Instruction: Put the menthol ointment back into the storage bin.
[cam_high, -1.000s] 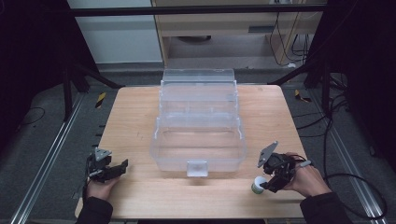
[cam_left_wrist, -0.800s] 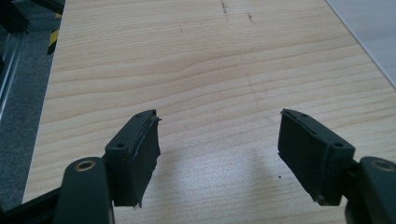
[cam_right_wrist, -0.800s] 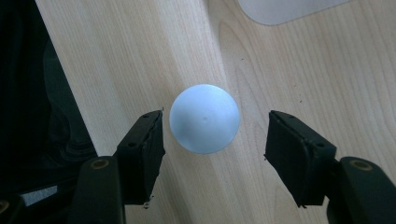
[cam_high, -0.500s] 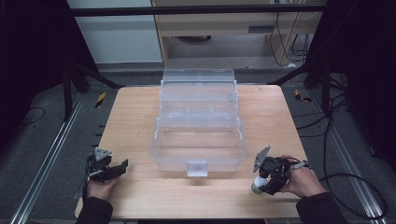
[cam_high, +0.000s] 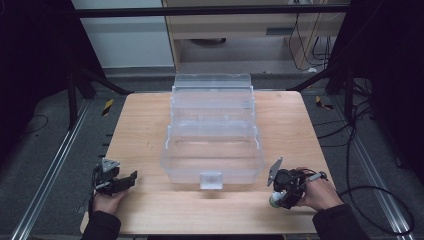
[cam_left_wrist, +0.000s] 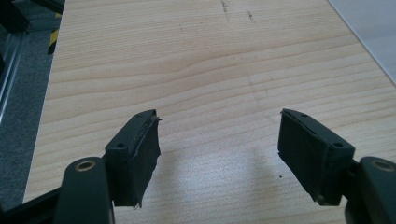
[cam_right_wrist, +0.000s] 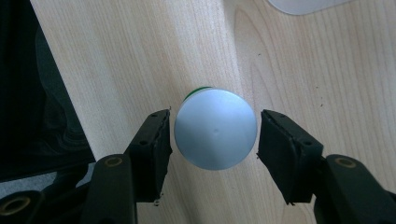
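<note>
One small silver-topped can (cam_right_wrist: 215, 129) stands upright mid-frame between my right gripper (cam_right_wrist: 214, 140) jaws, just closing, seemingly not yet pressing; left gripper (cam_left_wrist: 219, 154) gapes, unladen.

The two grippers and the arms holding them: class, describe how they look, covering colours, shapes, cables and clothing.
Both the left gripper and the right gripper are black, each topped by a grey three-cornered plate. Each has two flat black jaws with rectangular pads, fixed on rounded black arms with brass-coloured screw holes. The left gripper's pad edges look frayed. A thin black cable trails from the right gripper. The person wears dark long sleeves.
</note>
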